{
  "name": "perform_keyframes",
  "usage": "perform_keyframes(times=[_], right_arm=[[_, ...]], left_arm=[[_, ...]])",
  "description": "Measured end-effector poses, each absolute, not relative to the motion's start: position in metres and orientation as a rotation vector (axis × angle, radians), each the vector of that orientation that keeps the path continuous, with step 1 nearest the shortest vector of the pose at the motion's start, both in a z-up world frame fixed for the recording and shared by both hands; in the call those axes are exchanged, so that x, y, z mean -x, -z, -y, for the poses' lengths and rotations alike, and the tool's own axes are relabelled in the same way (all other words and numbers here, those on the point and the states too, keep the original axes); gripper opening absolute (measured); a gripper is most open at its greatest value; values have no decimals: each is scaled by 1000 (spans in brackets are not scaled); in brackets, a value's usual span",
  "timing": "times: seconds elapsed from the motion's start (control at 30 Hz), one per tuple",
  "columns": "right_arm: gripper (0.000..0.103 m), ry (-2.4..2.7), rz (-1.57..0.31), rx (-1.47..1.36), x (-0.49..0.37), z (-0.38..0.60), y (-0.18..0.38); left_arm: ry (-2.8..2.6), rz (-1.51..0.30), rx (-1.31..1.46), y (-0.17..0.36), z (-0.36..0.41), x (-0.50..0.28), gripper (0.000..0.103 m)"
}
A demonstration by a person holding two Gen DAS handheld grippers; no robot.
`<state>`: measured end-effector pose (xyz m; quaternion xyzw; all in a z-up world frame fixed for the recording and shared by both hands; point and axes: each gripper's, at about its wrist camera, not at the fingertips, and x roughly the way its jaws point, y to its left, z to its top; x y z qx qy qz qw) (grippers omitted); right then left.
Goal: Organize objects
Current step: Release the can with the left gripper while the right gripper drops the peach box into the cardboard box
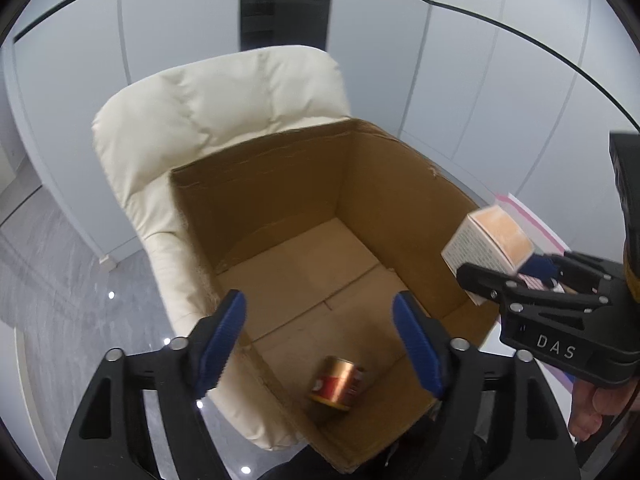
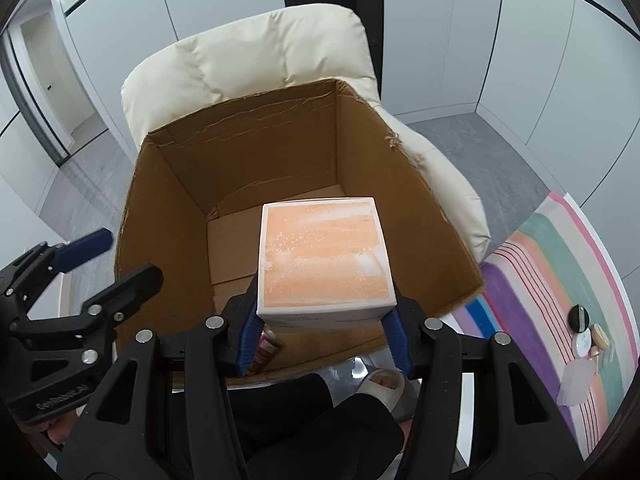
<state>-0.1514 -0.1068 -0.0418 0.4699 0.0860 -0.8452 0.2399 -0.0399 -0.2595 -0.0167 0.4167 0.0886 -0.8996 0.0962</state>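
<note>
1 open cardboard box [image 1: 360, 184] sat on a cream armchair [image 1: 208, 96], and inside it a small gold-and-red can [image 1: 338, 384] lay on its side, blurred, perhaps rolling. The left gripper [image 1: 320, 340] hung above the box with jaws apart and nothing between them. The right gripper [image 2: 324, 336] clasped a white-and-orange carton [image 2: 324, 256] over the box's open top.

Left tool [image 1: 320, 344] open above cardboard box [image 1: 392, 184]; gold can [image 1: 338, 384] lying inside; right tool [image 1: 516, 276] gripping small carton [image 1: 486, 242].
</note>
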Motion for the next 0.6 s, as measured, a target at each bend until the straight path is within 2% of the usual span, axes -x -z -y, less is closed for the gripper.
perform_keyframes(times=[0.03, 0.13, 0.2, 0.27, 0.4, 0.6], right_arm=[[56, 2312, -239, -1289, 151, 108, 43], [57, 2311, -247, -1297, 151, 111, 44], [63, 2312, -242, -1302, 151, 111, 45], [75, 2325, -237, -1298, 151, 110, 44], [77, 2340, -209, -1300, 154, 106, 42], [84, 2333, -199, -1321, 156, 99, 44]], left_arm=[[2659, -265, -1224, 16, 262, 39, 87], [2641, -252, -1190, 13, 269, 36, 92], [2632, -246, -1184, 12, 271, 35, 94], [2626, -244, -1174, 12, 272, 35, 96], [2620, -223, -1173, 13, 272, 37, 100], [2606, -205, -1177, 14, 266, 41, 101]])
